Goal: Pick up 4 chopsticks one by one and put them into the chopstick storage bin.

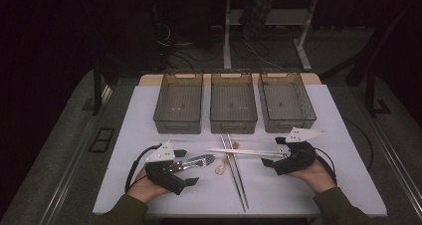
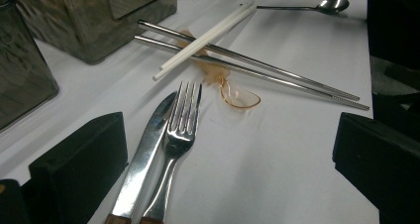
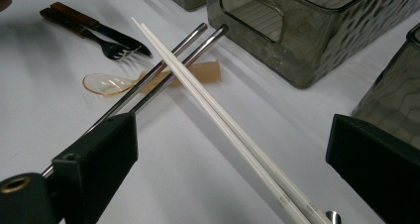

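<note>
Two grippers low near the table's front edge: left gripper jaws spread around fork and knife, right gripper spread around white chopsticks, mid-table.

Both grippers' jaws wide apart

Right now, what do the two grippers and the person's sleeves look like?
Both the left gripper and the right gripper are black, blocky, two-jawed bodies, each topped by a pale grey three-cornered plate. A black cable loops from each. The sleeves are dark olive green.
</note>
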`<move>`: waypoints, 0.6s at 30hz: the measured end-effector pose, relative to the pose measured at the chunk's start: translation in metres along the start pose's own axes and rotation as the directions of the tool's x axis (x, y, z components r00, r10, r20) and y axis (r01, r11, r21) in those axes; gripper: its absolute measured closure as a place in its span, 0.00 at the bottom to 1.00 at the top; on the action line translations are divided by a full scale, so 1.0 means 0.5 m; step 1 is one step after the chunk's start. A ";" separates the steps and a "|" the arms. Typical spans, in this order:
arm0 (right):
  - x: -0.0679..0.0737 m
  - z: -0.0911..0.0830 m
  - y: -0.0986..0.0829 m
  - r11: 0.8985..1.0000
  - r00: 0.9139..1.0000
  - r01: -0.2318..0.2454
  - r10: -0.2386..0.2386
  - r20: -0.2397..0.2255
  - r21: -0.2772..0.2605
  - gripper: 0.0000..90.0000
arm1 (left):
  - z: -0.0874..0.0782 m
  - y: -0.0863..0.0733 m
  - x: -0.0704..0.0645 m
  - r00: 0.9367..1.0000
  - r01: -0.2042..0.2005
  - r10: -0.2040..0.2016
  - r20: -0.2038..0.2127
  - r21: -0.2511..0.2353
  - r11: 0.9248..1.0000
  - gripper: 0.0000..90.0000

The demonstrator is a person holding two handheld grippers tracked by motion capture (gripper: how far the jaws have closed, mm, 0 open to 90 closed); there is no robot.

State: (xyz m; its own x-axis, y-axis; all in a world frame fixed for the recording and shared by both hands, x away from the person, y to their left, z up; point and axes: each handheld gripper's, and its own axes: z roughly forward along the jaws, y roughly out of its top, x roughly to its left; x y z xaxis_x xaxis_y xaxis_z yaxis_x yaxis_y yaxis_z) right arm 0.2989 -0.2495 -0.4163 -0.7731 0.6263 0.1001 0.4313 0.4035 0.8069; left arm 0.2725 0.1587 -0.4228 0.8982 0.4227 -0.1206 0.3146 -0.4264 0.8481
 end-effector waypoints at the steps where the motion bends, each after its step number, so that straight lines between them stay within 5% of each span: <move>1: -0.001 0.001 0.001 1.000 1.000 0.001 -0.001 -0.002 0.003 0.06 | 0.000 0.000 0.000 1.000 0.000 0.000 0.000 0.000 1.000 0.00; 18: -0.016 0.039 0.026 0.997 0.999 0.039 -0.039 -0.003 0.060 0.07 | 0.001 0.000 0.000 1.000 0.001 -0.001 0.005 -0.001 1.000 0.00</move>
State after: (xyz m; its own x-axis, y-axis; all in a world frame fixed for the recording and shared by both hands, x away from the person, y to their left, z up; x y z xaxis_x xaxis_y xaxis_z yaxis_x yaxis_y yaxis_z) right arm 0.3197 -0.2366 -0.4180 -0.7907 0.6081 0.0706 0.4282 0.4669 0.7738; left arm 0.2729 0.1584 -0.4232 0.8995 0.4189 -0.1244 0.3154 -0.4252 0.8484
